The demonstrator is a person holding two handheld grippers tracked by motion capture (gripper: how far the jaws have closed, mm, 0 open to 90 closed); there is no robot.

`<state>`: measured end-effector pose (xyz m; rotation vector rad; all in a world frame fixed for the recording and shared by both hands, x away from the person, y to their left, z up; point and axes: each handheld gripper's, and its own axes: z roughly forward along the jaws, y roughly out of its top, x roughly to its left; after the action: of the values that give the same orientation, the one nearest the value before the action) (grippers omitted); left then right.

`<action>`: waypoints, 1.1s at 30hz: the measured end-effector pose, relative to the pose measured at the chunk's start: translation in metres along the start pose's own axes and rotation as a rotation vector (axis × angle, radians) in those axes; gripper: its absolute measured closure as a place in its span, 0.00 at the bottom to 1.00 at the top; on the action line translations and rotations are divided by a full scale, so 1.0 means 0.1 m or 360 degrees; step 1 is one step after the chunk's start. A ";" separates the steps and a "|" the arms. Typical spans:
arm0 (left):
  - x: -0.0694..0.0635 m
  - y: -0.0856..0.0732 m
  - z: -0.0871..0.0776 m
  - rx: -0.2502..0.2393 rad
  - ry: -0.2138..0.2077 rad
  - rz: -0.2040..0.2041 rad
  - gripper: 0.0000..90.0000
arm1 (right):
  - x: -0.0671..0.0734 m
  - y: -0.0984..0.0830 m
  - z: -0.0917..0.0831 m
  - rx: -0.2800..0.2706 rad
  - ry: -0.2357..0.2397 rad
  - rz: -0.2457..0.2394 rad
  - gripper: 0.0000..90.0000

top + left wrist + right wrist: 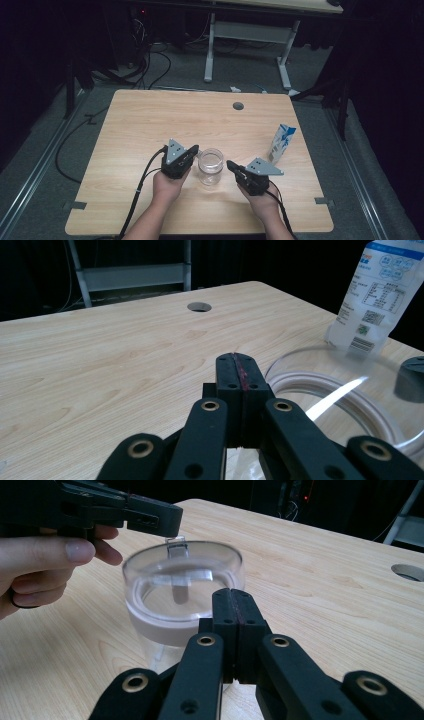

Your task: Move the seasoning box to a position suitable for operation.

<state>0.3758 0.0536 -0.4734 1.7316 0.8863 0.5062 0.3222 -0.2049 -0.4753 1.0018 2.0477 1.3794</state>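
Clear jar [210, 166] sat mid-surface [150, 125] between both clenched, empty hand-held grippers, left [194, 150] and right [231, 164]. Looked rigid, slick, breakable; I'd probably grab it across the rim.

Right tool [234, 597], jaws closed together, sits low centre just before a clear glass jar [182, 592] standing upright on the wooden bench [325, 575]; left tool [150, 520] and hand [40, 565] occupy upper left.
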 end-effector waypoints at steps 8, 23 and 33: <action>0.02 -0.01 0.01 -0.0012 -0.0007 -0.0016 1.00 | 0.03 0.02 0.02 -0.0014 0.0034 -0.0003 1.00; 0.02 -0.01 0.01 -0.0013 -0.0010 -0.0015 1.00 | 0.04 0.02 0.03 -0.0015 0.0032 -0.0007 1.00; 0.03 -0.03 -0.12 -0.0058 -0.0014 -0.0069 1.00 | 0.14 0.08 0.05 -0.0044 0.0083 -0.0039 1.00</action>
<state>0.3683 0.0644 -0.4722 1.6770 0.9013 0.4825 0.3192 -0.1892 -0.4695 0.9353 2.0655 1.4313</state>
